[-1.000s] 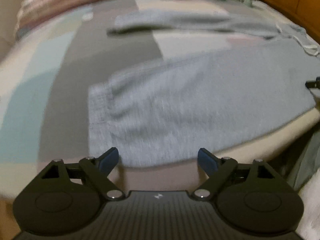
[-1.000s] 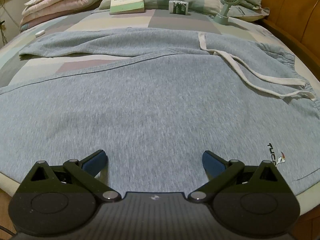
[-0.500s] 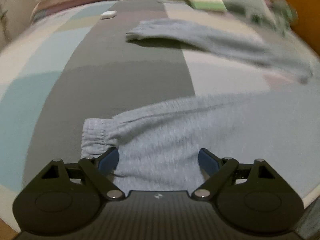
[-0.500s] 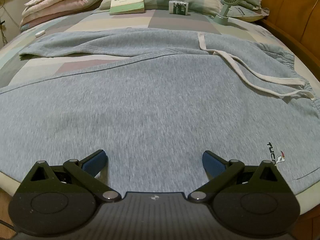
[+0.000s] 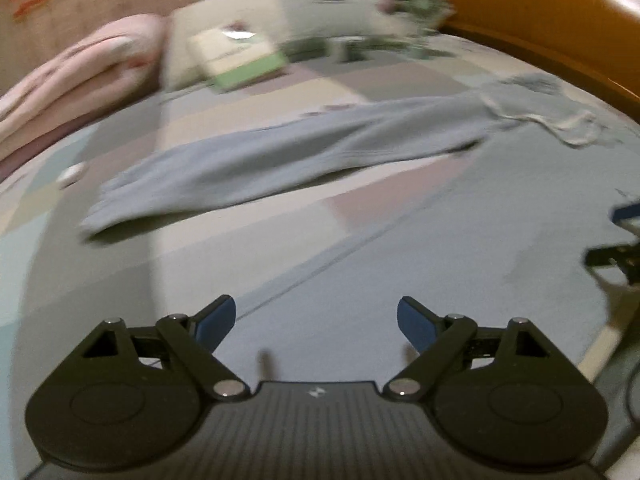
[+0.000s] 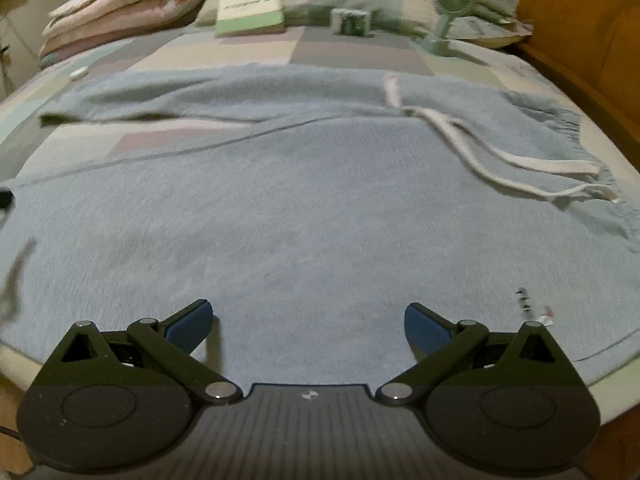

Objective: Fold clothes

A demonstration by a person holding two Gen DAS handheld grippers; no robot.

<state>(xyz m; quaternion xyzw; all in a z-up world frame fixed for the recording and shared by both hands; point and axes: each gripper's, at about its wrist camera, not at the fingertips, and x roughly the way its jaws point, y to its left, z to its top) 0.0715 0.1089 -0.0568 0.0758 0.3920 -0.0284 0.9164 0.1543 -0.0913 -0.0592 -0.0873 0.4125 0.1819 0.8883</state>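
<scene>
Grey sweatpants (image 6: pixel 304 200) lie spread flat across a bed (image 6: pixel 360 52), legs parted in a V, the far leg (image 5: pixel 280 156) reaching toward a folded quilt (image 6: pixel 120 4) and the white drawstring (image 6: pixel 500 156) trailing over the waistband at right. The layout looks meant to give both tools clear access along the near leg. The right tool (image 6: pixel 308 324) hovers low over the near edge of the cloth, released, its blue pads spread and grasping nothing. The left tool (image 5: pixel 316 320), likewise spread and empty, hangs level over the same leg, its view blurred. A book (image 6: pixel 250 4) and small fan (image 6: pixel 452 4) sit by the pillows.
</scene>
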